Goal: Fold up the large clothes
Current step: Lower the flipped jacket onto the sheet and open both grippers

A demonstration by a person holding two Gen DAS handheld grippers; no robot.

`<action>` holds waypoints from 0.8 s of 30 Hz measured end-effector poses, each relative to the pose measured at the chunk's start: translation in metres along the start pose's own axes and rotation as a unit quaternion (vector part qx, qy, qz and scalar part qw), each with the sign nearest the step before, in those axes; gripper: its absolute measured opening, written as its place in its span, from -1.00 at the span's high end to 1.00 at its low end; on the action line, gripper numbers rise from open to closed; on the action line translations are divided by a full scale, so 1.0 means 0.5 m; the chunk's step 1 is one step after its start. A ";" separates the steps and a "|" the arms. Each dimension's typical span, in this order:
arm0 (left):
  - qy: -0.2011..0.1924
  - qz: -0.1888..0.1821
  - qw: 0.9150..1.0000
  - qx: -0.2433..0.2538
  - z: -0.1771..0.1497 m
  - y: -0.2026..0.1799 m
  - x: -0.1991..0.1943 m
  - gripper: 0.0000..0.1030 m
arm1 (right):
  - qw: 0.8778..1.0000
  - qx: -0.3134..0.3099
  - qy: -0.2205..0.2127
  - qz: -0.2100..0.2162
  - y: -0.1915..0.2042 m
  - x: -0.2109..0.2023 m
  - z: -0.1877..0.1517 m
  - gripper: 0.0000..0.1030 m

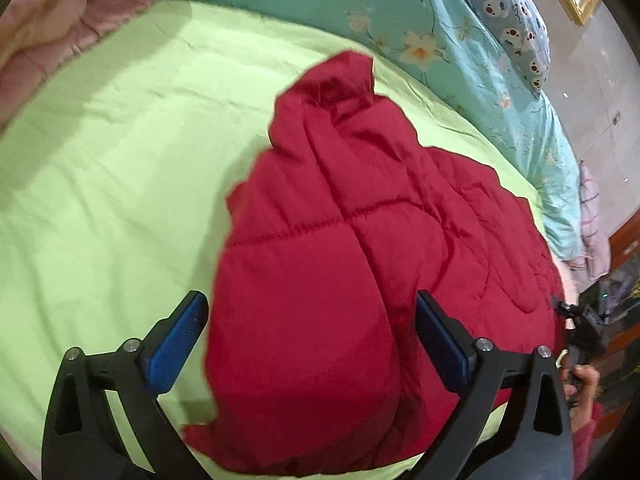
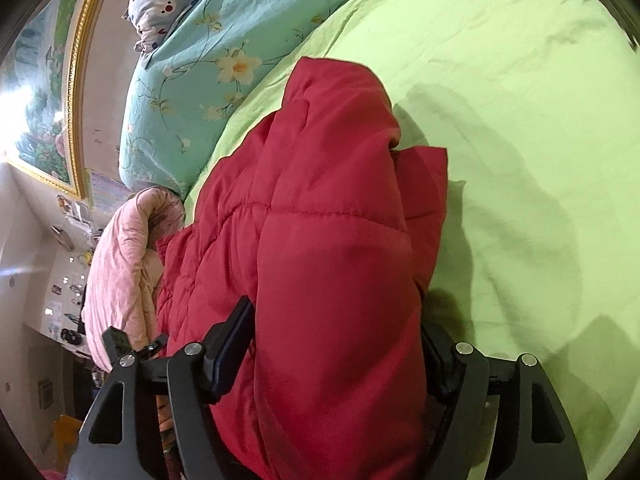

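Lying bunched on the green bed sheet (image 1: 100,168), the red quilted jacket (image 1: 340,240) bulges between both claws. Left claw (image 1: 308,340) spread wide around it; right claw (image 2: 336,344) clamps a thick fold. Pink quilt (image 2: 120,272) and teal floral blanket (image 1: 460,40) crowd the bed's edges.

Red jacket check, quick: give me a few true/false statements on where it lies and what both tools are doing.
1. The red jacket lies on the green sheet. True.
2. The left tool is shut. False: its fingers stand wide apart, either side of the jacket.
3. A pink quilt sits beside the jacket. True.
4. The right tool holds nothing between its fingers. False: a thick fold of the jacket fills the gap.
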State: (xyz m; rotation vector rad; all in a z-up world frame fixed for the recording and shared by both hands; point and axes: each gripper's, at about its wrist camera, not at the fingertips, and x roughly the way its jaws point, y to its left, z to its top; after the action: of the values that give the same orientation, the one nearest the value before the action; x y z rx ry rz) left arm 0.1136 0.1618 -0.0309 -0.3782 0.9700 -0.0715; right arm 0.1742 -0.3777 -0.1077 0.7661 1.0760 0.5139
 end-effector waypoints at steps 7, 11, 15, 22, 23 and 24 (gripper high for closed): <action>-0.055 0.047 0.997 0.009 0.006 0.010 -0.066 -0.96 | 0.997 -0.025 -0.031 -0.061 0.031 -0.041 -0.004 -0.46; -0.067 0.031 0.997 0.012 0.001 0.004 -0.085 -0.96 | 0.993 -0.035 -0.061 -0.095 0.047 -0.078 -0.005 -0.46; -0.081 0.019 0.996 0.041 -0.004 -0.042 -0.097 -0.96 | 0.985 -0.069 -0.088 -0.130 0.089 -0.109 -0.015 -0.46; -0.086 -0.027 0.991 0.101 -0.023 -0.134 -0.094 -0.96 | 0.973 -0.154 -0.101 -0.141 0.198 -0.090 -0.046 -0.43; -0.084 -0.032 0.990 0.106 -0.027 -0.143 -0.091 -0.96 | 0.972 -0.165 -0.096 -0.140 0.212 -0.081 -0.052 -0.42; -0.080 -0.039 0.990 0.113 -0.031 -0.153 -0.086 -0.96 | 0.970 -0.176 -0.092 -0.137 0.225 -0.071 -0.059 -0.42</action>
State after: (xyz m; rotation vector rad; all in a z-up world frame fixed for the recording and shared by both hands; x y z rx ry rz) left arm 0.0849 0.0957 0.0217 -0.2099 0.7783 -0.2163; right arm 0.1320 -0.3217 -0.0083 0.3368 0.8693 0.3746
